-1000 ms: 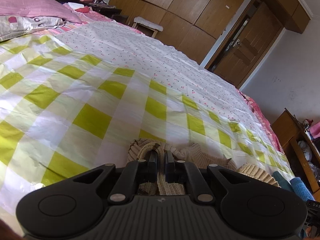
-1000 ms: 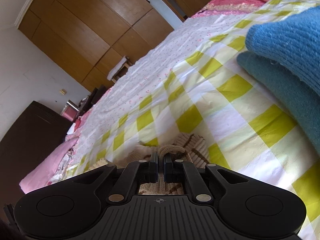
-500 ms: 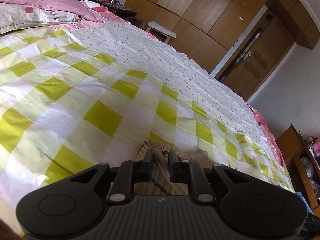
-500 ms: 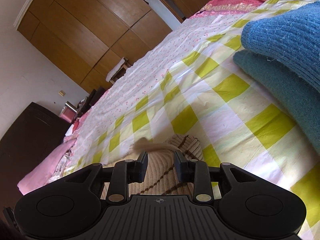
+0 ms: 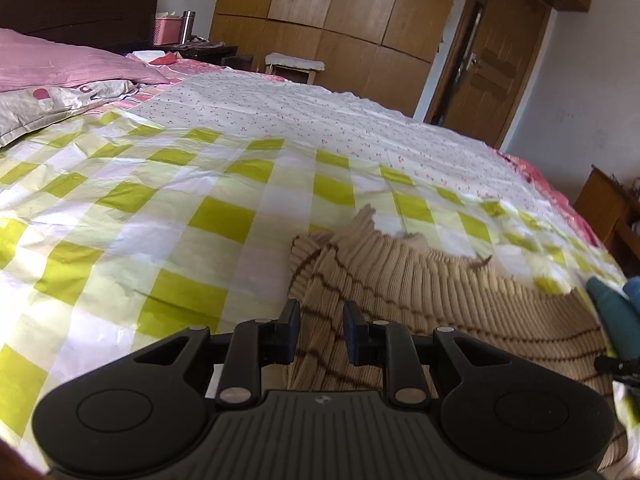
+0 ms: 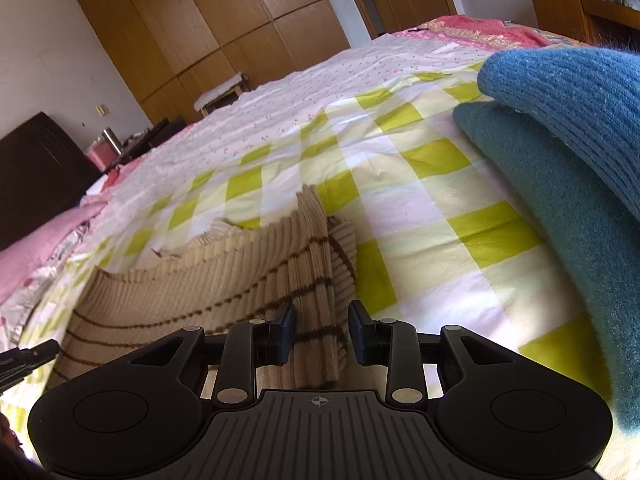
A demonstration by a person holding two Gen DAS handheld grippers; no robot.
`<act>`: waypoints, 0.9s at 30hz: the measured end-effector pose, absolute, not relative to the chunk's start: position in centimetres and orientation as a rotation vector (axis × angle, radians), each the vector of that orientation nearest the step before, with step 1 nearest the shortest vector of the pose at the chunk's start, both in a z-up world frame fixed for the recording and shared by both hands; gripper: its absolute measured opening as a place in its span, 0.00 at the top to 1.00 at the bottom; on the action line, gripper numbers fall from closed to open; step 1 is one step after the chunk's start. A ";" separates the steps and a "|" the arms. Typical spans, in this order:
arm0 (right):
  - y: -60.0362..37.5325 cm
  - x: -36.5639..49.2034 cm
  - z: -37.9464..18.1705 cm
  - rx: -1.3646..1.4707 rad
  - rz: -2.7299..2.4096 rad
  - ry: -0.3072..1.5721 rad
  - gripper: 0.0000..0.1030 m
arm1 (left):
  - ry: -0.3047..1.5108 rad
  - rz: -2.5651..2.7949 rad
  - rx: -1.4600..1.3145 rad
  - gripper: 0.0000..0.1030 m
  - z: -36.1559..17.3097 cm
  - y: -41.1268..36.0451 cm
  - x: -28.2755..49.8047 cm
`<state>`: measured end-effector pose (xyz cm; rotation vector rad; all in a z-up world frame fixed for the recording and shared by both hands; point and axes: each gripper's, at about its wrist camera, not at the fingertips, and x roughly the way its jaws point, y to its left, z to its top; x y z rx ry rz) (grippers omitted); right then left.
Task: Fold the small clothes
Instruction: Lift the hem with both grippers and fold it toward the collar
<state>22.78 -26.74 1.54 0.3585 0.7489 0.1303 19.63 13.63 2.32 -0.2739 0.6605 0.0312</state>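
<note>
A beige ribbed knit garment with thin brown stripes (image 5: 420, 280) lies folded on the green-and-white checked bed sheet (image 5: 160, 216). My left gripper (image 5: 320, 330) is open, its jaws apart just above the garment's left end. In the right wrist view the same garment (image 6: 224, 280) lies flat, and my right gripper (image 6: 322, 330) is open over its right folded edge. Neither gripper holds anything.
Folded blue (image 6: 568, 92) and teal (image 6: 560, 184) knitwear is stacked at the right; its edge shows in the left wrist view (image 5: 612, 300). Pink and grey pillows (image 5: 60, 80) lie at the bed's head. Wooden wardrobes (image 5: 340, 20) and a door (image 5: 488, 48) stand behind.
Both grippers were shut on the beige garment's ends a second ago. Both have opened and let go, and the garment now lies flat on the sheet.
</note>
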 end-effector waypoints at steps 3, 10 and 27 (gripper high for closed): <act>-27.2 22.8 0.9 0.371 0.116 0.764 0.71 | 0.700 0.081 -0.234 0.67 0.8 13.6 19.6; -27.9 22.4 1.1 0.412 0.146 0.777 0.70 | 0.685 0.134 -0.275 0.56 0.2 14.9 19.0; -26.1 21.6 0.3 0.338 0.254 0.812 0.50 | 0.729 0.085 -0.318 0.49 -0.3 15.5 17.0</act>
